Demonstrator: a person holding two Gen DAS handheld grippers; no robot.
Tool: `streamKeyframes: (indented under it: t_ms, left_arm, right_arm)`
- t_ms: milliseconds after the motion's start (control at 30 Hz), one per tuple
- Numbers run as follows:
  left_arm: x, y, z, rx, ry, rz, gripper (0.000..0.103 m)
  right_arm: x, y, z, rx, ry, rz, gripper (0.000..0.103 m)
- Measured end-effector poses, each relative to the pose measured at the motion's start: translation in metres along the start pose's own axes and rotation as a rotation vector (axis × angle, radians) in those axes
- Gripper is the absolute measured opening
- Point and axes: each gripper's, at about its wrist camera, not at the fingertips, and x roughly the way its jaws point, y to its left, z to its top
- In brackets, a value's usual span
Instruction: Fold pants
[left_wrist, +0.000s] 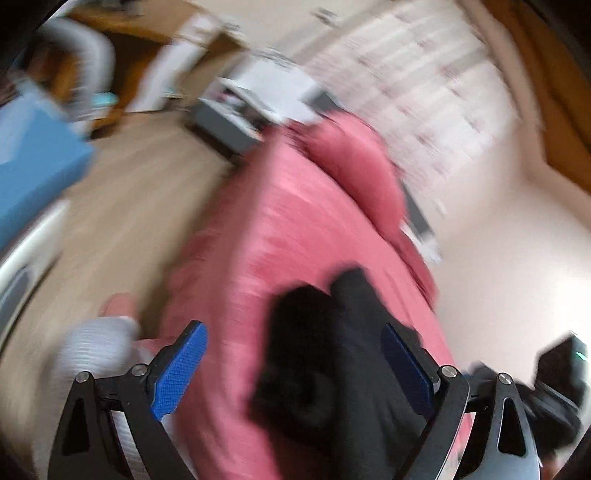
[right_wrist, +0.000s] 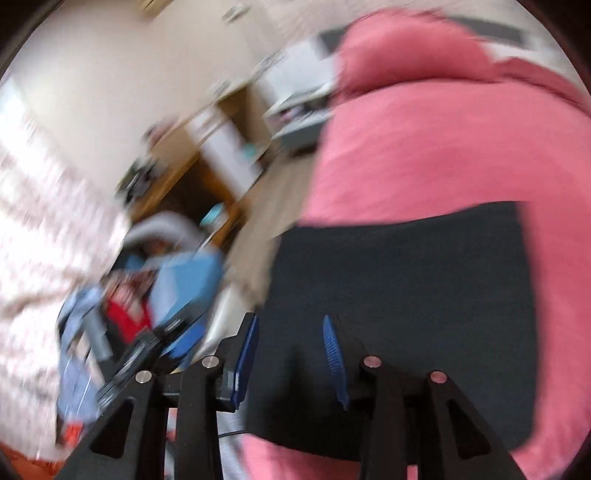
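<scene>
Both views are blurred by motion. Dark pants (left_wrist: 332, 354) lie bunched on a pink bedspread (left_wrist: 280, 229). In the right wrist view the pants (right_wrist: 406, 295) look like a flat dark rectangle on the pink bedspread (right_wrist: 424, 147). My left gripper (left_wrist: 293, 349) is open, its blue pads (left_wrist: 181, 365) wide apart above the pants, empty. My right gripper (right_wrist: 290, 345) is open with a narrower gap, over the near edge of the pants, with nothing between its pads (right_wrist: 332, 354).
A pink pillow (left_wrist: 354, 158) lies at the head of the bed. Wooden floor (left_wrist: 129, 206) runs along the bed's left side. A blue box (left_wrist: 33, 166), a grey nightstand (left_wrist: 229, 122) and a wooden desk (right_wrist: 177, 177) stand around it.
</scene>
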Motion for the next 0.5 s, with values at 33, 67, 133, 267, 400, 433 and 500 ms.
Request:
streamKeyframes:
  t_ms: [33, 67, 133, 267, 400, 433, 500]
  left_arm:
    - [0.005, -0.007, -0.002, 0.031, 0.024, -0.022, 0.095]
    - [0.012, -0.02, -0.007, 0.071, 0.07, -0.043, 0.095]
    - [0.021, -0.034, -0.014, 0.107, 0.138, -0.063, 0.095]
    - [0.038, -0.055, -0.014, 0.223, 0.193, -0.002, 0.09]
    - [0.067, -0.072, 0.005, 0.334, 0.228, 0.072, 0.089]
    - [0.079, -0.074, 0.008, 0.35, 0.27, 0.085, 0.086]
    - [0.102, -0.073, 0.011, 0.371, 0.353, 0.1, 0.074]
  right_arm:
    - [-0.014, -0.018, -0.003, 0.035, -0.026, -0.048, 0.037]
    - [-0.026, -0.038, -0.006, 0.074, -0.046, -0.091, 0.037]
    - [-0.047, -0.073, -0.018, 0.143, -0.067, -0.156, 0.035]
    - [-0.061, -0.11, -0.042, 0.188, -0.044, -0.244, 0.034]
    - [-0.05, -0.127, -0.06, 0.236, -0.004, -0.284, 0.034]
    - [-0.048, -0.131, -0.063, 0.257, 0.006, -0.28, 0.034]
    - [-0.049, -0.138, -0.066, 0.289, 0.009, -0.262, 0.034]
